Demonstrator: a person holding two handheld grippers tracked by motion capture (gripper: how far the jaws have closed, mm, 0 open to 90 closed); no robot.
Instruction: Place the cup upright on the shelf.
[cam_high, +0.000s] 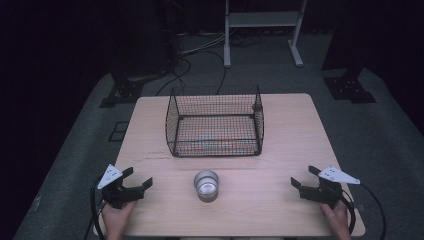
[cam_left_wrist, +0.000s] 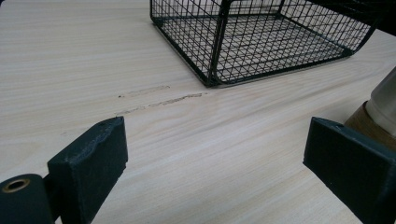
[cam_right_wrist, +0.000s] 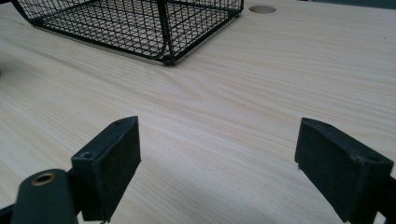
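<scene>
Cup (cam_high: 206, 184): small metal cup, upright, open end up, on tabletop (cam_high: 280, 150) centre-front, just in front of wire basket (cam_high: 215, 122), not touching it. Nothing visible inside cup; basket looks empty.

L gripper (cam_high: 138, 178) at front-left, R gripper (cam_high: 304, 177) at front-right, both low over tabletop, well apart from cup, aimed inward. Jaws on both wide open, nothing between them. In left gripper view, cup edge (cam_left_wrist: 380, 109) sits just past the right-hand jaw.

Judgement: likely step is approach and pick cup, then place in basket. To do well: use one gripper only, come in level, jaws straddling cup wall at mid-height, centre before closing. Thin metal is slick, so close squarely, lift straight, clear basket rim w/ margin.
</scene>
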